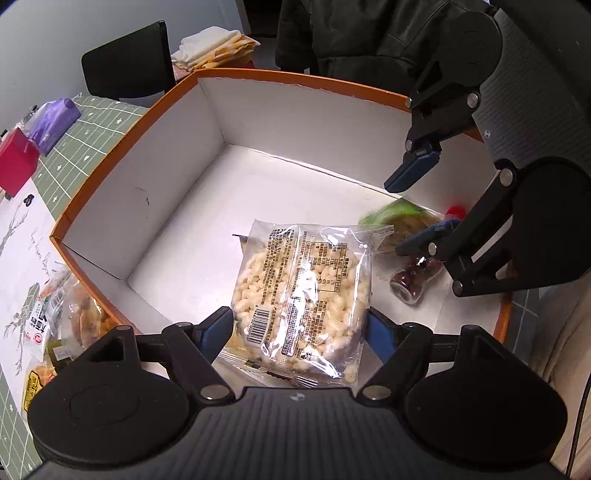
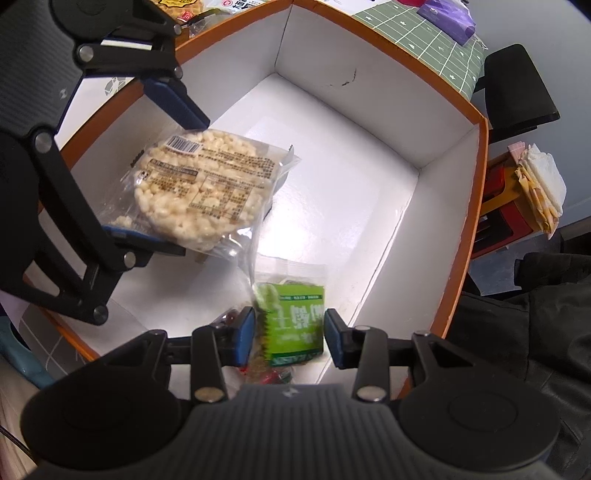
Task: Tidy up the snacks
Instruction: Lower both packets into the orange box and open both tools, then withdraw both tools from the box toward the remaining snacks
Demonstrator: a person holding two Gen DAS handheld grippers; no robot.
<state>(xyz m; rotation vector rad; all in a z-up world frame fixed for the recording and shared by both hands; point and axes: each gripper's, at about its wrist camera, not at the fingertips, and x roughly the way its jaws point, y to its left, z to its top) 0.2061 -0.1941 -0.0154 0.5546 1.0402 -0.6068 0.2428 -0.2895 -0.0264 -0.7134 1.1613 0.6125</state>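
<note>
A clear pack of puffed rice cakes (image 1: pixel 301 291) sits between the fingers of my left gripper (image 1: pixel 299 325), held over the floor of a white box with an orange rim (image 1: pixel 122 138). It also shows in the right wrist view (image 2: pixel 199 188), with the left gripper (image 2: pixel 162 170) around it. My right gripper (image 2: pixel 290 336) is open inside the box, its pads apart on both sides of a green snack packet (image 2: pixel 295 325) that looks blurred. In the left wrist view the right gripper (image 1: pixel 421 214) hangs open above that green packet (image 1: pixel 395 214). A small jar of dark red sweets (image 1: pixel 415 275) lies beside it.
Several snack packs (image 1: pixel 66 321) lie on the table left of the box. A red box (image 1: pixel 16 162) and a purple pack (image 1: pixel 55 122) stand on the green grid mat. A black chair (image 1: pixel 129 66) and a dark jacket (image 1: pixel 369 33) are beyond the box.
</note>
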